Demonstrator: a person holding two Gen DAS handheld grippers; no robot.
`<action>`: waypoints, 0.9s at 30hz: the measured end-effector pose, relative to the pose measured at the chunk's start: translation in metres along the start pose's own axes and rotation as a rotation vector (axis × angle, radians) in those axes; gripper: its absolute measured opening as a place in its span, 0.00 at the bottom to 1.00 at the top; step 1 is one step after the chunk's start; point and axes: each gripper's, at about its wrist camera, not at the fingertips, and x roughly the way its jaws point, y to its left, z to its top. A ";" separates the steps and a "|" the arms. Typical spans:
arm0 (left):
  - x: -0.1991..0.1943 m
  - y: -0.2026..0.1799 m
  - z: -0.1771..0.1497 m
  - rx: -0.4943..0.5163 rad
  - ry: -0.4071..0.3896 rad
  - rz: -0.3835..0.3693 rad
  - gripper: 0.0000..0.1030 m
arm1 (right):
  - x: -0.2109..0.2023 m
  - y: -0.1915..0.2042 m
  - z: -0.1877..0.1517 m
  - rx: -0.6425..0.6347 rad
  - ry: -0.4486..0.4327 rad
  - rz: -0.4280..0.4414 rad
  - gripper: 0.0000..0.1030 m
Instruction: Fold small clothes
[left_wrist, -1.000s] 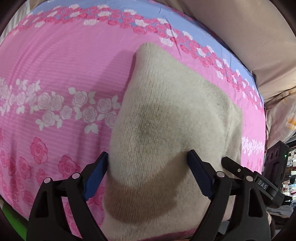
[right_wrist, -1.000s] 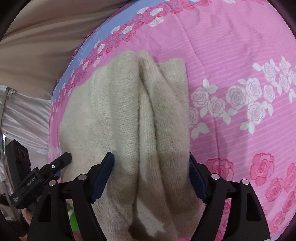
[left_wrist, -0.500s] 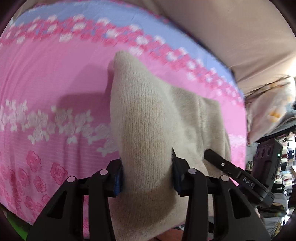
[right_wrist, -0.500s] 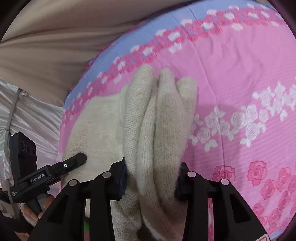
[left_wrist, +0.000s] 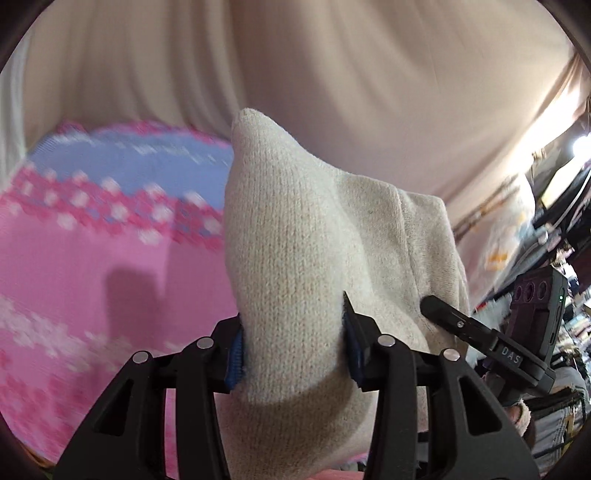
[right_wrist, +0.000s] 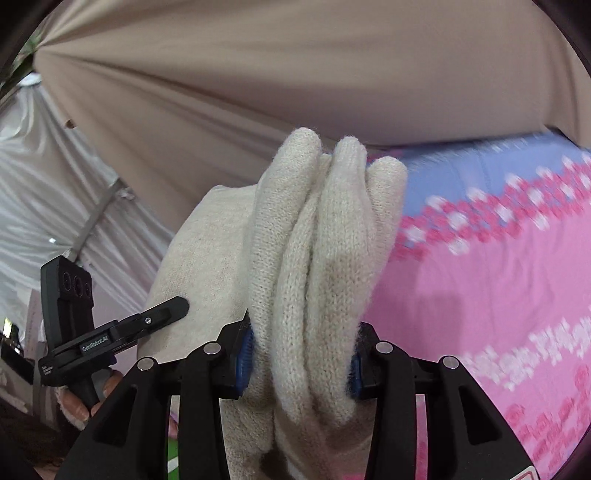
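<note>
Left gripper (left_wrist: 293, 347) and right gripper (right_wrist: 301, 354) each clamp bunched cream knit garment (left_wrist: 295, 236) edges, suspending it above the bed (left_wrist: 92, 251) for folding.

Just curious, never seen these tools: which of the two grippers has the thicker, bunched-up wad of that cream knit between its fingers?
The right gripper. It pinches several rolled folds of the knit; the left gripper clamps one smooth layer.

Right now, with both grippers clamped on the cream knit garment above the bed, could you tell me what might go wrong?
1. The right gripper pinches several bunched folds of the cream knit garment; an inner layer could slip free.
2. The left gripper grips only a narrow pinch of thick knit, so pulling apart may stretch or drop it.
3. The hanging fabric could land creased on the pink floral bedsheet.
</note>
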 end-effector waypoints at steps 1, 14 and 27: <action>-0.014 0.015 0.005 -0.005 -0.024 0.011 0.41 | 0.008 0.012 0.002 -0.015 0.001 0.014 0.39; -0.032 0.195 0.011 -0.081 -0.031 0.162 0.51 | 0.194 0.080 -0.047 -0.085 0.135 0.043 0.50; -0.005 0.238 -0.066 -0.105 -0.079 0.356 0.61 | 0.238 0.081 -0.111 -0.207 0.279 -0.175 0.14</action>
